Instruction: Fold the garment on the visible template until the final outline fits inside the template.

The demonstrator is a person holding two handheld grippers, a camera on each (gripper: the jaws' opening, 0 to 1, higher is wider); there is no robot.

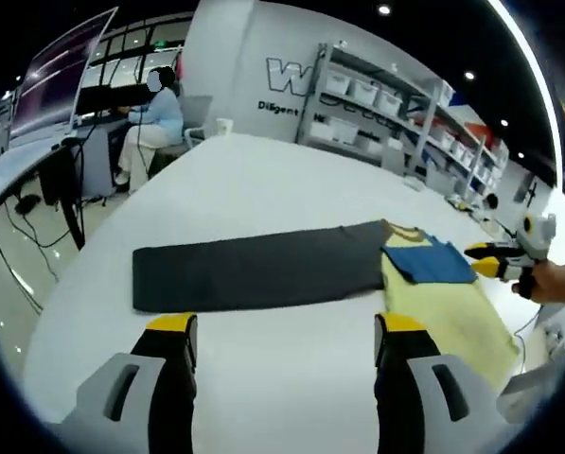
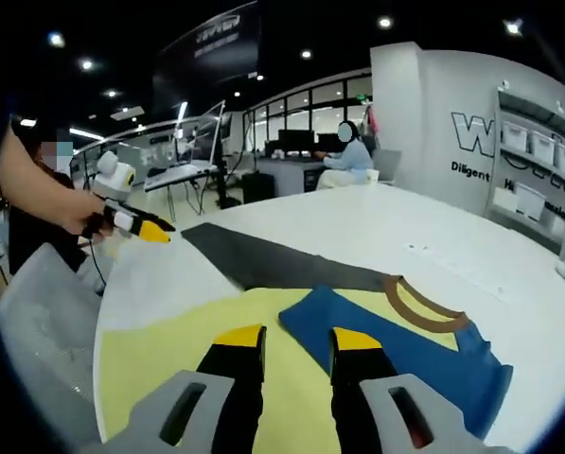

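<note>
A long dark grey strip [image 1: 254,270] lies flat across the white table [image 1: 263,170]. At its right end lies a yellow garment [image 1: 443,312] with a brown neckline [image 1: 403,232] and a blue part [image 1: 429,260] folded over its top. My left gripper [image 1: 287,326] hovers before the strip, jaws wide apart and empty. The right gripper [image 1: 481,258], held by a hand, comes in from the right beside the blue part. In the right gripper view my right gripper [image 2: 298,339] hangs over the yellow garment [image 2: 168,331] near the blue part [image 2: 396,350], narrowly open and empty. The left gripper [image 2: 154,230] shows at the left by the grey strip [image 2: 263,260].
A person [image 1: 154,123] sits at a desk beyond the table's far left corner. Shelves with white bins [image 1: 386,104] line the back wall. A small white cup [image 1: 224,125] stands at the far edge. Bare tabletop [image 2: 433,227] stretches behind the garment.
</note>
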